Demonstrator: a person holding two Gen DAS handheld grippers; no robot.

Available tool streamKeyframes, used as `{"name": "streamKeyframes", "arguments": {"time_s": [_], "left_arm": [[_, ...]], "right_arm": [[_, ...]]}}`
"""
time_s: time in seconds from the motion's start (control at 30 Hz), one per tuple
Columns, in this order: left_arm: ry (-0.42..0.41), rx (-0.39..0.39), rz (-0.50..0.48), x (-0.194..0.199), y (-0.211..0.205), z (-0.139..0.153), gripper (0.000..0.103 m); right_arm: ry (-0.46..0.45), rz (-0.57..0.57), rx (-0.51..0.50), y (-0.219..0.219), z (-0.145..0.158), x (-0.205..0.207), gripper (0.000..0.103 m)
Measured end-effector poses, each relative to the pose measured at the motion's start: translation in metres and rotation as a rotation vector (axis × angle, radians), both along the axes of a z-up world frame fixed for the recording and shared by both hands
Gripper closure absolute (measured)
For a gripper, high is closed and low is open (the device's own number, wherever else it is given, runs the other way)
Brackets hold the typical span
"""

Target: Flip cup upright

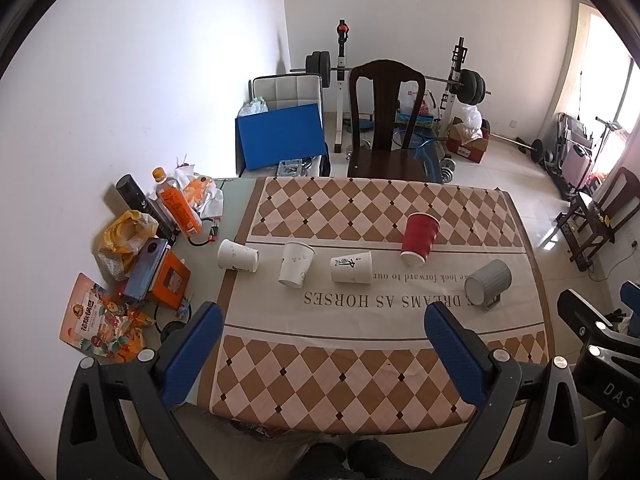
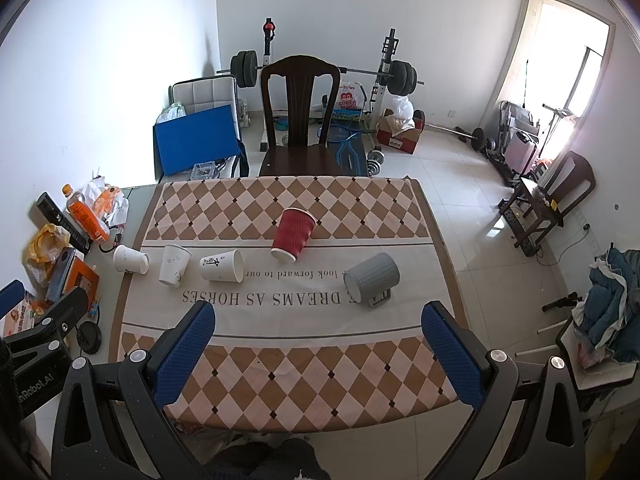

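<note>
- Along the far left of the table (image 1: 536, 264), against the wall, sits a heap of odds and ends: a yellow bag (image 1: 126, 232), a snack packet (image 1: 98, 318), an orange box (image 1: 170, 282) with a phone (image 1: 146, 268) lying on it, a black cylinder (image 1: 136, 196) and an orange drink bottle (image 1: 178, 206).
- The left gripper (image 1: 322, 322) hangs above the near edge of the table with its blue pads (image 1: 192, 358) spread wide and nothing between them.
- A checked tablecloth (image 1: 360, 376) with printed words covers most of the table, and five cups lie on their sides in a loose row across its pale middle band.
- First white cup (image 1: 238, 256): on its side at the cloth's left edge, just beside the clutter.
- Second white cup (image 1: 296, 265): tipped over near the first, mouth pointing away from the camera.
- Third white cup (image 1: 351, 267): on its side with black writing on it, mouth to the right.
- Red cup (image 2: 293, 234): ribbed, lying a little farther back than the others, white rim toward the camera.
- Gray mug (image 2: 371, 278): ribbed, on its side near the table's right edge, its handle against the cloth, nearest the right gripper.
- The right gripper (image 2: 318, 322) also hovers over the near edge, pads (image 2: 454, 356) wide apart and gripping nothing.
- Behind the table stands a dark wooden chair (image 2: 298, 116), with a barbell rack (image 2: 390, 68) at the back wall.
</note>
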State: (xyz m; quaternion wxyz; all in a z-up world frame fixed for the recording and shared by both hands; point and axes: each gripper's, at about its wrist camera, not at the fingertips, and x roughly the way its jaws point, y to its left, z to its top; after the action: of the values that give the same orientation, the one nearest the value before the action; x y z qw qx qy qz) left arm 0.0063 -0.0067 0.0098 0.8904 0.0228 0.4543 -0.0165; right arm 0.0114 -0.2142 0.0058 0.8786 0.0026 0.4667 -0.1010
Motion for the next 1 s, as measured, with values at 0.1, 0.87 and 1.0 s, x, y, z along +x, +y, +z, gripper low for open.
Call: {"name": "streamKeyframes", "arguments": {"time_s": [0.1,0.87,1.0], "left_arm": [[-0.001,0.001,0.001,-0.0001,0.0001,-0.0001,0.0],[-0.005,-0.001,-0.002,0.0005,-0.001,0.0031,0.0],[-0.005,0.002,0.0,0.0003,-0.0021,0.0041,0.0]], "right_arm": [[0.0,0.0,0.0,0.0006,-0.0005,-0.0006,0.0],[-0.002,0.001,-0.001,-0.0028,0.0009,-0.0005,0.0],[-0.003,0.001,-0.001,-0.0034,0.0048,0.0022,0.0]]}}
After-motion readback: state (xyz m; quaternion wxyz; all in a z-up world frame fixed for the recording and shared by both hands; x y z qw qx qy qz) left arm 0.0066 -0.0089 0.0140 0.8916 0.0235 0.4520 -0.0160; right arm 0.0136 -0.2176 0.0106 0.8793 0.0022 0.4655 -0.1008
